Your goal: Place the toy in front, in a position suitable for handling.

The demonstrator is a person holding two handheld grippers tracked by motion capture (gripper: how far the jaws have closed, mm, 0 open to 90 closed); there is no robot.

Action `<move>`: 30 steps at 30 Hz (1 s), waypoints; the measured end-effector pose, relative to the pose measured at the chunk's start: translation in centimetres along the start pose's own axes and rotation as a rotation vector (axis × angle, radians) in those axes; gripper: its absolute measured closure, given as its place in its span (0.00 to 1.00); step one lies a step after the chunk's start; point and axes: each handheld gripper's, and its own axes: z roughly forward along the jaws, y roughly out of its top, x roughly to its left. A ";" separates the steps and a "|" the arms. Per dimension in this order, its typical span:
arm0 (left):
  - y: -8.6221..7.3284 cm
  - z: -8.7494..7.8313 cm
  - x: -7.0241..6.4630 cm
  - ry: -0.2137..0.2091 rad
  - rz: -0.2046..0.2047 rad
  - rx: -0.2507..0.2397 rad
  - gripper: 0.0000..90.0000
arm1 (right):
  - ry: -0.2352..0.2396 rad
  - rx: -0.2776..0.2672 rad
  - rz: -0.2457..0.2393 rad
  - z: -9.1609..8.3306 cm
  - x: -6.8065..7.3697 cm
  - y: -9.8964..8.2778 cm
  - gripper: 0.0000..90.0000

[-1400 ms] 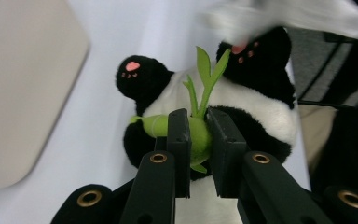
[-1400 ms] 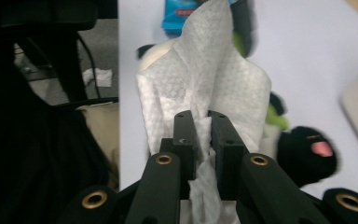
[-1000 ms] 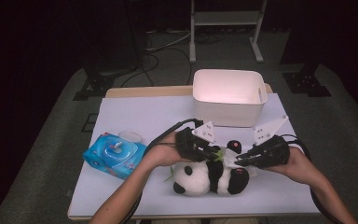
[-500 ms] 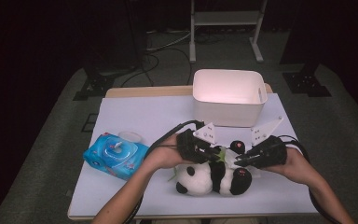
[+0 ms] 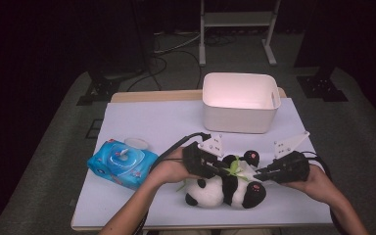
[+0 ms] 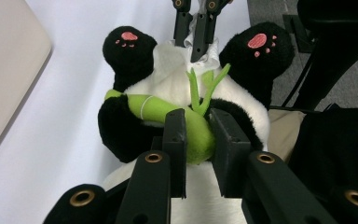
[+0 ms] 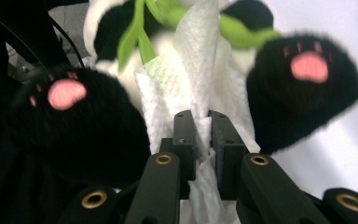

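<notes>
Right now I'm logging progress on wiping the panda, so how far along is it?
Done: the wipes pack lies open and one white wipe is out. In hand: the left gripper clamps the green bamboo, steadying the panda, while the right gripper presses the wipe onto its belly. Left: I can't judge how clean it is.

Left forearm: enters from bottom, angled up and right.
Left gripper (image 5: 214, 168): low over table, jaws clamped on green bamboo stalk (image 6: 186, 126).
Right forearm: enters from bottom right corner.
Right gripper (image 5: 264, 174): points left toward the other, jaws pinched on white tissue (image 7: 200, 74).
Spacing: tips near, apart.
</notes>
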 end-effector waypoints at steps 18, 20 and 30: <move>0.0 -0.9 0.1 -0.014 -0.025 -0.068 0.66 | -0.121 0.046 0.170 -2.8 -1.1 -7.7 0.89; 0.0 -1.3 0.2 -0.010 -0.031 -0.080 0.63 | -0.142 0.052 0.195 -3.2 -1.2 -8.7 0.88; -0.6 -2.3 0.4 0.029 -0.064 -0.109 0.57 | -0.205 0.035 0.249 -4.4 -1.7 -10.7 0.73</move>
